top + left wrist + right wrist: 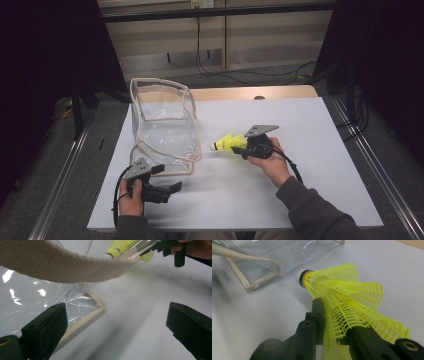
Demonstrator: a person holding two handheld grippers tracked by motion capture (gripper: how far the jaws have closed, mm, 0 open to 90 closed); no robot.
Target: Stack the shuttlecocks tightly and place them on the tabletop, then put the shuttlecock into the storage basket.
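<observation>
- Landmark: clear plastic bag (164,125) with a cream fabric trim, standing open on the white worktop (280,195).
- Right gripper (242,148): jaws clamped on the yellow mesh skirt of a shuttlecock (229,143); the mesh is squashed flat between the pads in the right gripper view (352,312).
- Shuttlecock is held to the right of the bag, near it but apart, lying roughly level, with its white cork tip (299,277) pointing toward the bag.
- Whether the shuttlecock rests on the worktop or is held just clear of it, cannot tell.
- Left gripper (172,189): jaws wide apart, nothing between them; it sits in front of the bag, near its front corner.
- Left gripper view: the bag's trim (62,267) crosses close above the jaws; the bag's lower edge (92,315) lies just beside one jaw, not gripped.
</observation>
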